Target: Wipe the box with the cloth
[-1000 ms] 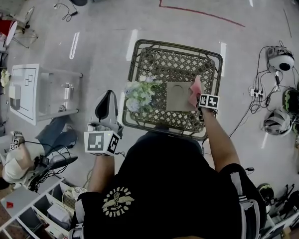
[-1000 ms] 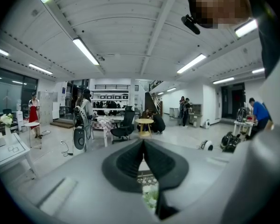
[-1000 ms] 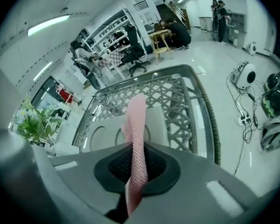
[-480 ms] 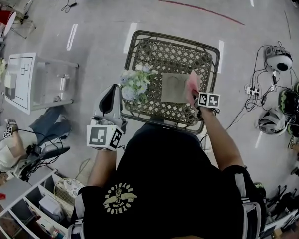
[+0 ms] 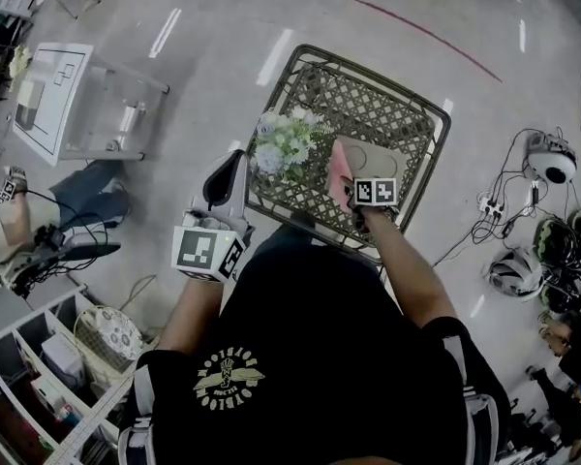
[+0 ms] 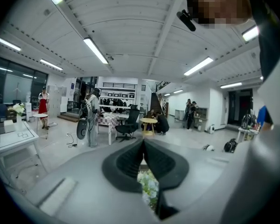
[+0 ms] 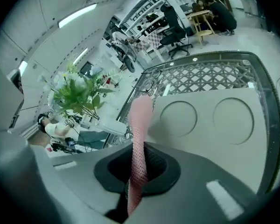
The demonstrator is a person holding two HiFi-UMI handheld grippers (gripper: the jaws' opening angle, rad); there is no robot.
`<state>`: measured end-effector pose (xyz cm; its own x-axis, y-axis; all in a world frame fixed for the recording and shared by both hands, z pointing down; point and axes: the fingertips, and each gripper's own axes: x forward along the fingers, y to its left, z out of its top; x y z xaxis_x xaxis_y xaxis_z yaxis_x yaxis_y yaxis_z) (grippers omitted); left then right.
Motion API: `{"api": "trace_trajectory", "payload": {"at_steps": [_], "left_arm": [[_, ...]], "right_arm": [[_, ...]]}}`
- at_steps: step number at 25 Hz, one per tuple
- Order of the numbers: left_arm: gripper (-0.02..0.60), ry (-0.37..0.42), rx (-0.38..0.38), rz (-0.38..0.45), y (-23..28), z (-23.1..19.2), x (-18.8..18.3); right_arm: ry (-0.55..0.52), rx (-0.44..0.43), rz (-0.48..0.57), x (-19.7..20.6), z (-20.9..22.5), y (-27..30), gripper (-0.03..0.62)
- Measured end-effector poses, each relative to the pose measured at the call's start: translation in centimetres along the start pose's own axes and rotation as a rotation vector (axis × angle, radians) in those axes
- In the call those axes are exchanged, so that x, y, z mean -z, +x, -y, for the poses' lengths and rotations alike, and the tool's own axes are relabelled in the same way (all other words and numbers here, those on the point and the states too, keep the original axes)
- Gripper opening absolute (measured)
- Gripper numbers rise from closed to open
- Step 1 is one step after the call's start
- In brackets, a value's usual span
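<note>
Right gripper view checked first. Noted right tool (image 7: 139,167) clenched on pink mesh cloth (image 7: 141,118), held as a narrow strip standing up past the jaws. Found cloth tip over near-left corner of flat tan box (image 7: 214,120); cannot tell whether touching. Located box lying flat on lattice worktop (image 7: 203,76), with two shallow round recesses in its top face. Logged flowers (image 7: 77,94) just beside box's left edge.

Confirmed in head view: right tool (image 5: 360,201) at near side of box (image 5: 385,158), cloth (image 5: 341,168) between box and flowers (image 5: 286,143).

Read left tool (image 6: 143,169) in left gripper view as closed and empty, tips together. Placed left tool (image 5: 228,187) off worktop's (image 5: 368,95) left edge, clear of box.

Risks, as judged:
- Box unbraced, so likely to slide on lattice under a firm wipe. Could knock flowers over if stroke runs left.
- Thin grip on cloth, so may pull free or bunch, leaving bare jaw to scrape cardboard.
</note>
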<state>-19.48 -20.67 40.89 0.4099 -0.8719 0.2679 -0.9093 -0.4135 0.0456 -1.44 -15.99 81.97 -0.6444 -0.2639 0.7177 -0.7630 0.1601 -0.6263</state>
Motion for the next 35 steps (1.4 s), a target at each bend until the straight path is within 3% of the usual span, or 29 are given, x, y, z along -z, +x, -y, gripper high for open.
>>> {"api": "trace_trajectory", "payload": {"at_steps": [6,13,29,32,35], "left_arm": [[0.0,0.002,-0.023,-0.014,-0.8,-1.2,0.4],[0.0,0.009,0.033,-0.03,0.1,-0.3,0.5],[0.0,-0.01,0.106,-0.033,1.4,6.2,0.8],[0.0,-0.005,0.119,-0.02,1.0,7.4,0.6],[0.0,-0.041,0.14,-0.003,0.7,8.8,0.3]], "right_arm": [[-0.039,0.09,-0.057,1.0,2.0,2.3,0.017],[-0.019,0.167,-0.014,2.7,6.1,-0.7,0.017],[0.195,0.347,0.108,8.1,17.9,-12.0,0.017],[0.172,0.333,0.138,8.4,17.6,-13.2,0.017],[0.069,0.328,0.146,8.2,16.0,-14.5,0.017]]}}
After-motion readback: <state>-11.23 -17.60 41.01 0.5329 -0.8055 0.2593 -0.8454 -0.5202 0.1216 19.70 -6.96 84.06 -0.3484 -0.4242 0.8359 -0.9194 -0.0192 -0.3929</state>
